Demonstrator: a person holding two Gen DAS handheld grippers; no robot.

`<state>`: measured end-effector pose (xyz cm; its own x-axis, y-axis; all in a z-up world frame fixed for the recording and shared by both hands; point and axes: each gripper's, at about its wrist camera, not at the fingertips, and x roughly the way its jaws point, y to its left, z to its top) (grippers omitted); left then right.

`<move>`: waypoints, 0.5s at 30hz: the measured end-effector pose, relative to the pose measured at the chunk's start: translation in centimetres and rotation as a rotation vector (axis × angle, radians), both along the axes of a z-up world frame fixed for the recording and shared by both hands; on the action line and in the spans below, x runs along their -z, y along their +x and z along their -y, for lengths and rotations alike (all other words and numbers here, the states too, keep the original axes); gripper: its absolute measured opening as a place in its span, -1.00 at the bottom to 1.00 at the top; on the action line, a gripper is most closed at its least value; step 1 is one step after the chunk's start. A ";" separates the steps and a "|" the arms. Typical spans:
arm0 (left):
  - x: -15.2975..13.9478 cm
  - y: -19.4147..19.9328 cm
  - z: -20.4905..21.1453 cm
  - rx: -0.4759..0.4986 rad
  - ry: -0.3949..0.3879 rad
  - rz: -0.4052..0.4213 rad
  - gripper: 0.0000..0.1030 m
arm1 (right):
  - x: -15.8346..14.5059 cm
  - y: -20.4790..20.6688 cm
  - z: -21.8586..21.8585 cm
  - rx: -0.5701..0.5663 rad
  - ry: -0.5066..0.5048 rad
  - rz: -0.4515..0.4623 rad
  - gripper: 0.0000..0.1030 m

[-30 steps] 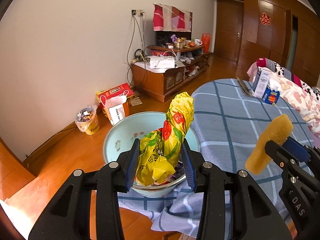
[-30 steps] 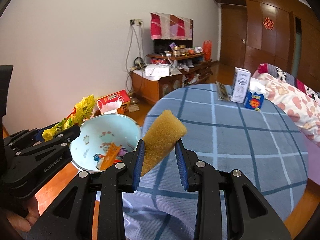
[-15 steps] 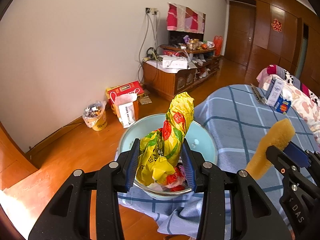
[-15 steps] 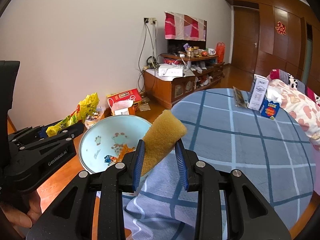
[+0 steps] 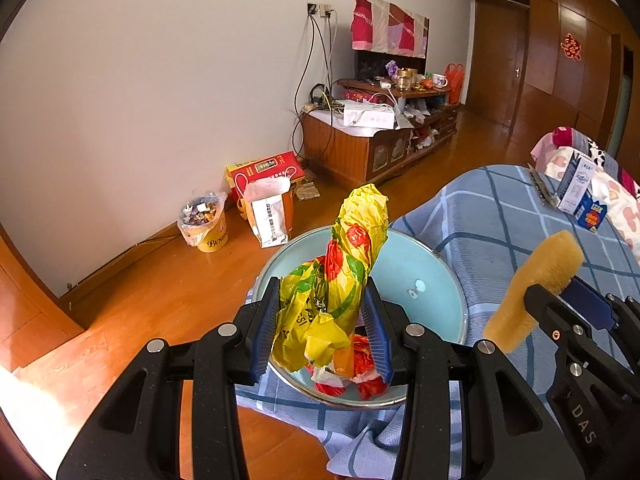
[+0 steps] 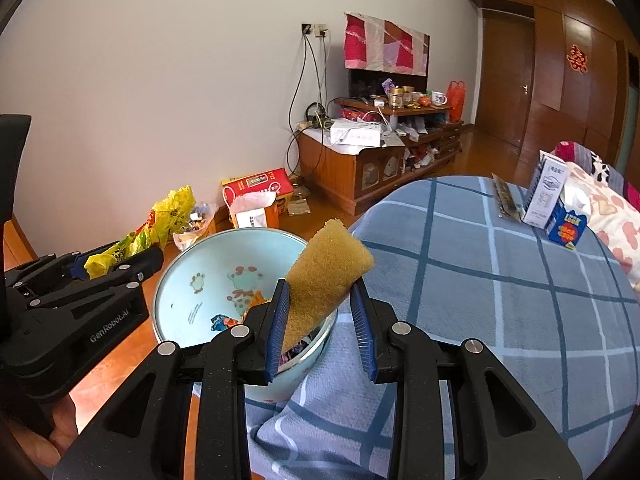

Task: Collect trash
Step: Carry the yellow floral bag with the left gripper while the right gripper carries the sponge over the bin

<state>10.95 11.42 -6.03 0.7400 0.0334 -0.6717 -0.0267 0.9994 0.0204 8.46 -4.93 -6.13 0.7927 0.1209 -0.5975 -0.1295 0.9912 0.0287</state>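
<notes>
My left gripper is shut on a crumpled yellow plastic bag with red and green print, held upright over a light blue bowl. The bowl sits at the edge of the table and holds several wrappers. My right gripper is shut on a tan sponge, held just above the bowl's near rim. The sponge also shows in the left wrist view, and the bag in the right wrist view.
A round table with a blue checked cloth carries a white carton and a small blue box at its far side. On the wooden floor stand a yellow trash bucket, a paper bag and a TV cabinet.
Both grippers have drawn back and left from the table, keeping hold of the bag and the sponge. The bowl and table sit further right in both views.
</notes>
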 end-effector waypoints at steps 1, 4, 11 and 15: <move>0.2 0.3 0.0 -0.002 0.000 -0.005 -0.22 | 0.1 0.2 0.0 -0.001 0.000 -0.003 -0.38; 0.6 0.8 0.0 -0.006 -0.005 -0.014 -0.22 | 0.5 0.8 -0.1 0.002 -0.002 -0.011 -0.38; 1.9 2.1 -0.1 -0.014 -0.009 -0.046 -0.22 | 1.5 2.0 -0.2 0.002 -0.018 -0.036 -0.38; 2.5 2.7 -0.5 -0.025 -0.012 -0.063 -0.22 | 2.2 2.8 -0.6 -0.009 -0.035 -0.053 -0.38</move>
